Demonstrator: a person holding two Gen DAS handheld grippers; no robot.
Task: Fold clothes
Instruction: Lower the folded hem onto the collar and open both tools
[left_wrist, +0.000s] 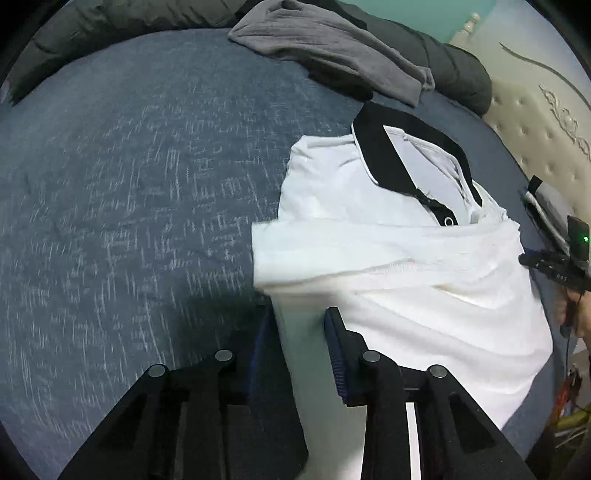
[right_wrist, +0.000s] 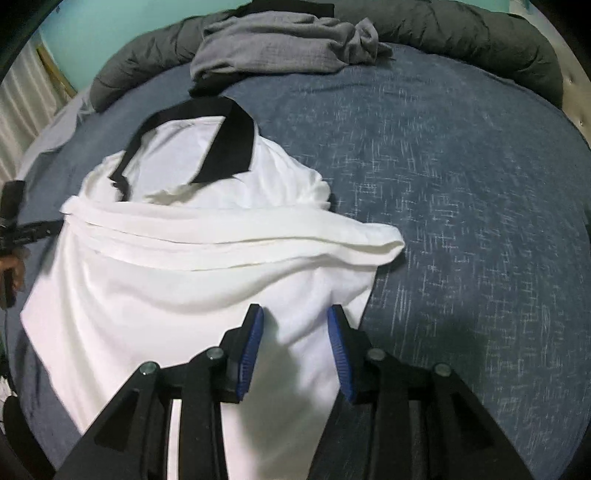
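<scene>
In the left wrist view the shirt (left_wrist: 399, 258) lies on the bed (left_wrist: 129, 203) at centre right, its collar (left_wrist: 384, 155) toward the top. Behind it, at the upper middle, a cloth (left_wrist: 325, 44) lies against a rolled blanket (left_wrist: 454, 70), the headboard (left_wrist: 535, 136) at far right

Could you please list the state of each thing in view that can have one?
White polo shirt with black collar: lying on the bed, bottom part folded up over the chest, collar open.
Grey crumpled garment: unfolded, bunched at the far edge.
Blue bedspread: spread flat.
Left gripper: open over the shirt's edge.
Right gripper: open, shirt cloth between its fingers.
</scene>
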